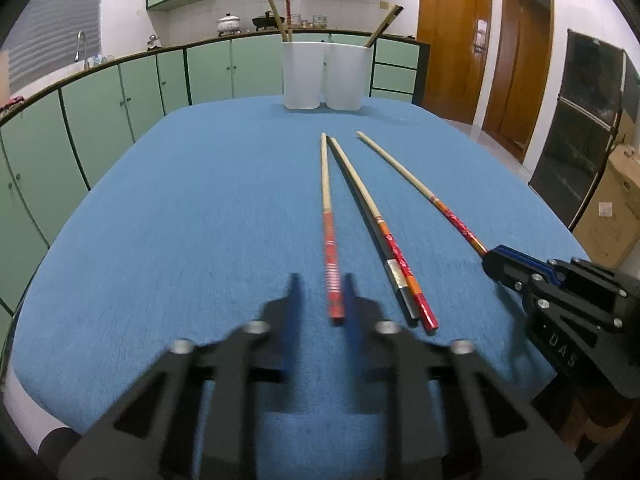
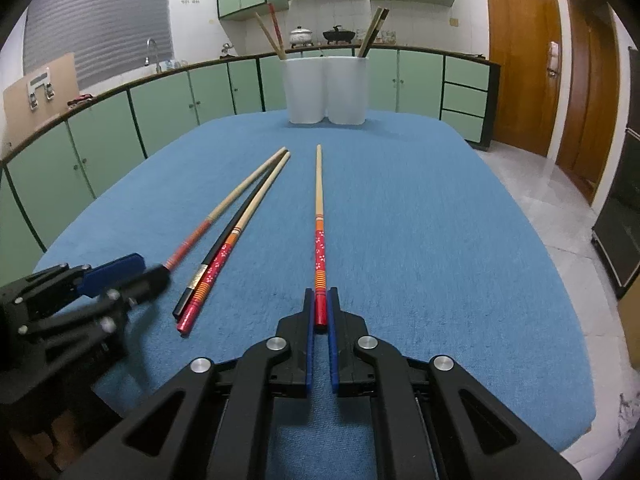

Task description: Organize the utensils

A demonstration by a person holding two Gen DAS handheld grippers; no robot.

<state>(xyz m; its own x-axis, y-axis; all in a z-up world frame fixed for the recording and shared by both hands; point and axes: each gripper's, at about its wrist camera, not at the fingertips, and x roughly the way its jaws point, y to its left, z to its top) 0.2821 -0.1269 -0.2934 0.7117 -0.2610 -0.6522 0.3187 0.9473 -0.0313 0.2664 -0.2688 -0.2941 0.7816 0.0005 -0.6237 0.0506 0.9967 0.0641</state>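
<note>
Several chopsticks lie on the blue table (image 1: 200, 208). My left gripper (image 1: 322, 292) is open, blurred, its fingers on either side of the red end of a striped chopstick (image 1: 329, 216). A black chopstick (image 1: 374, 240) and a red flowered one (image 1: 362, 192) lie together to its right. My right gripper (image 2: 320, 312) is shut on the red end of another flowered chopstick (image 2: 319, 216), which rests on the table; it shows in the left wrist view (image 1: 496, 264) too. Two white holders (image 2: 326, 90) with chopsticks stand at the table's far edge.
Green kitchen cabinets (image 2: 160, 108) run behind the table. Wooden doors (image 2: 520, 60) and a tiled floor are to the right. A cardboard box (image 1: 612, 204) and a dark cabinet (image 1: 576, 120) stand at the right in the left wrist view.
</note>
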